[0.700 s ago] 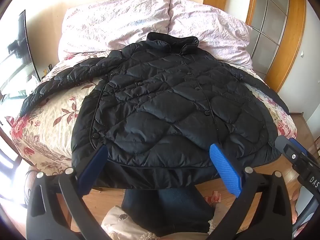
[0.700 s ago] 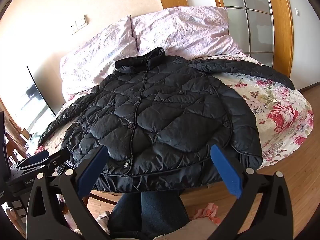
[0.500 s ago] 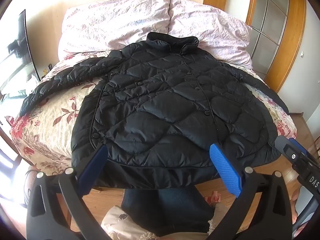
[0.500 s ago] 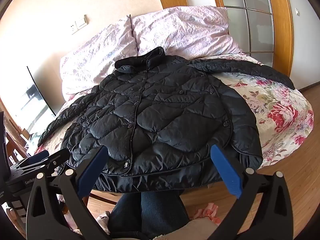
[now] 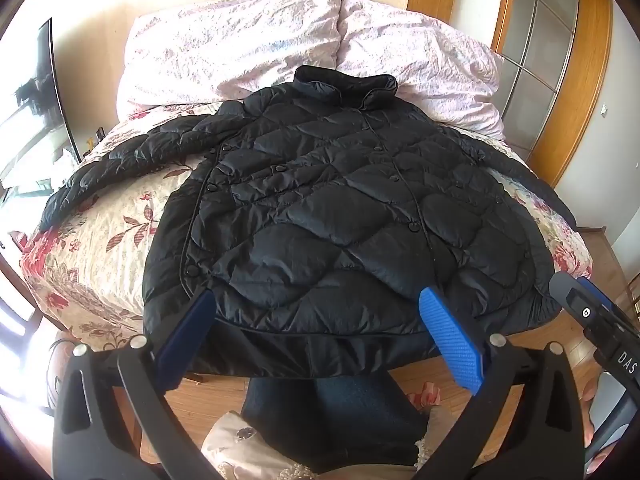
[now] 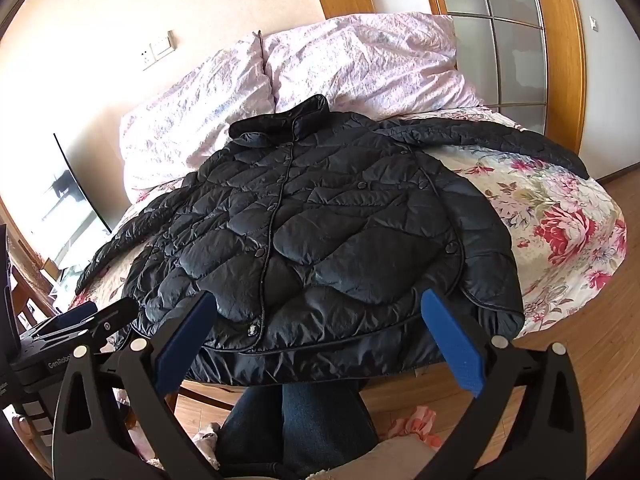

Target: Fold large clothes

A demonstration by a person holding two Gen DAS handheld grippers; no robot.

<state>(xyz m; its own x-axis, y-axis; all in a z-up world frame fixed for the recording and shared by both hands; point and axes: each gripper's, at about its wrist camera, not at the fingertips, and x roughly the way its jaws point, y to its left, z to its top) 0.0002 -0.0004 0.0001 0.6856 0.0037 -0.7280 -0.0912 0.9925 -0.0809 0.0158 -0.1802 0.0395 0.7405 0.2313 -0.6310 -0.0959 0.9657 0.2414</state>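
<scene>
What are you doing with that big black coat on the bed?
A person is about to fold it, holding a claw in each hand. The black quilted coat lies spread out flat, front up, on the flowery bedspread, collar toward the two pink pillows and both sleeves stretched out sideways. The left claw and the right claw are both open, hanging near the coat's bottom hem without touching it. No folding has started yet.

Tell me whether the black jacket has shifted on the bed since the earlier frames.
No. The black jacket lies as before: its collar meets the pink pillows at the same spot, and its hem overhangs the bed's near edge alike.
</scene>
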